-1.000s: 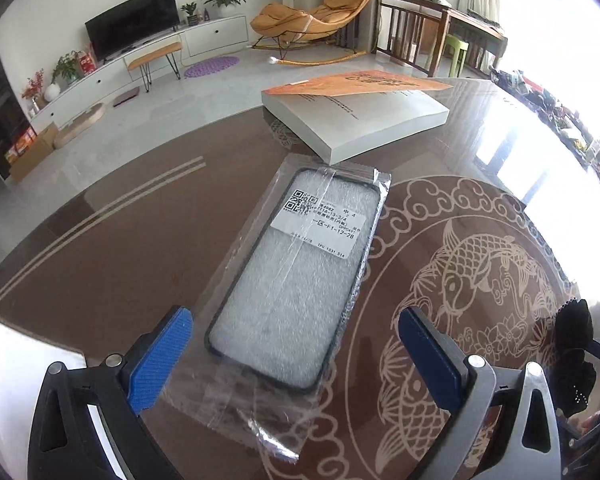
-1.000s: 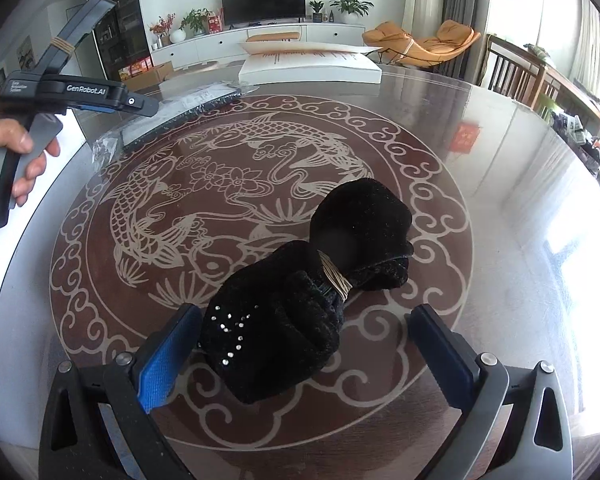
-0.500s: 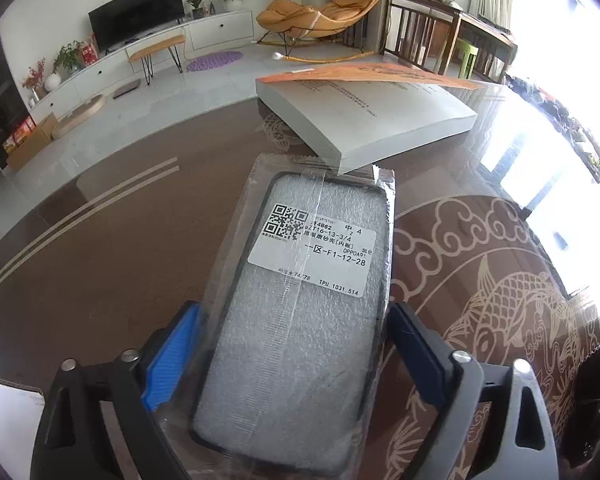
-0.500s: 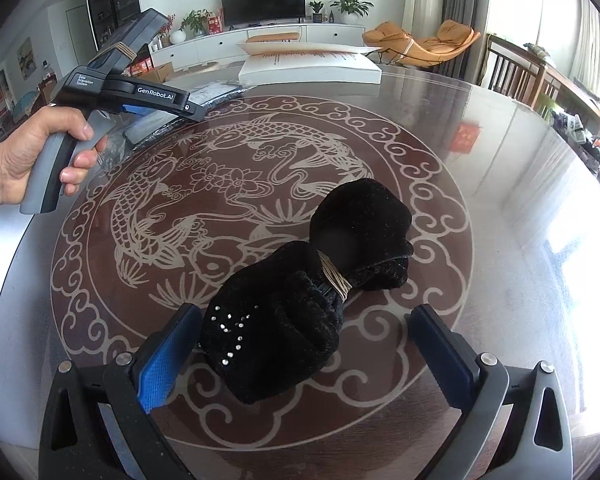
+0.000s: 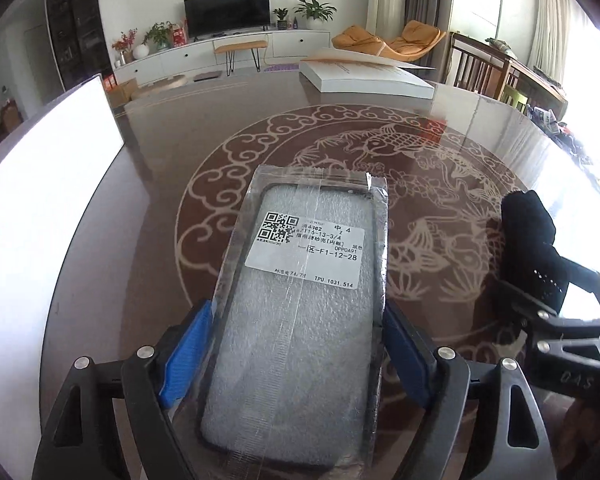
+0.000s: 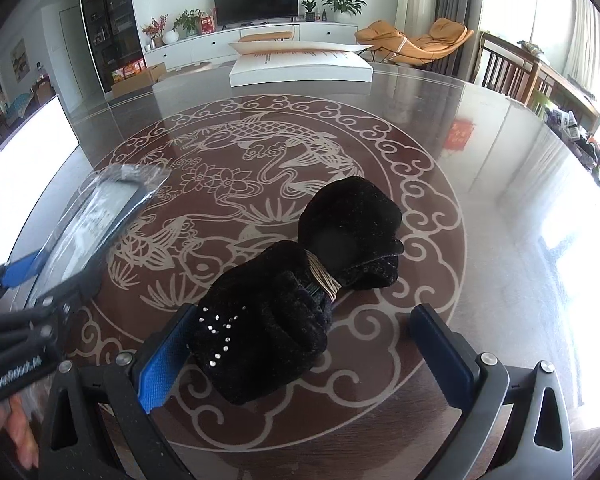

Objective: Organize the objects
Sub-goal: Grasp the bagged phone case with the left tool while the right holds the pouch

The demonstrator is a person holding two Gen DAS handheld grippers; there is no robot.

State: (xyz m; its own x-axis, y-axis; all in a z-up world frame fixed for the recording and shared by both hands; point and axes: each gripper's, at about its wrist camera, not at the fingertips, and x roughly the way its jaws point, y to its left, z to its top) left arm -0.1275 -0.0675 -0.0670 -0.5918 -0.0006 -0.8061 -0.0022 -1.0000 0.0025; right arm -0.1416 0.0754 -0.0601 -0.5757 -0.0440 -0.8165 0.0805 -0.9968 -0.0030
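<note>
The left gripper [image 5: 296, 354] clamps a light, slippery, plastic-bagged dark-rimmed phone case [image 5: 300, 308] by its long edges, above the table's near edge; right gripper [image 6: 300, 354] gapes wide around soft black velvet gloves [image 6: 300, 296].

The round, glossy brown desk [image 6: 500, 184], inlaid with a pale fish-and-cloud medallion, carries a black velvet bundle [image 6: 300, 288] tied with a tan band on the medallion's near part, a flat white box [image 6: 300, 68] with a sheet on top at the far edge, and a white panel [image 5: 40, 208] along its left side.
</note>
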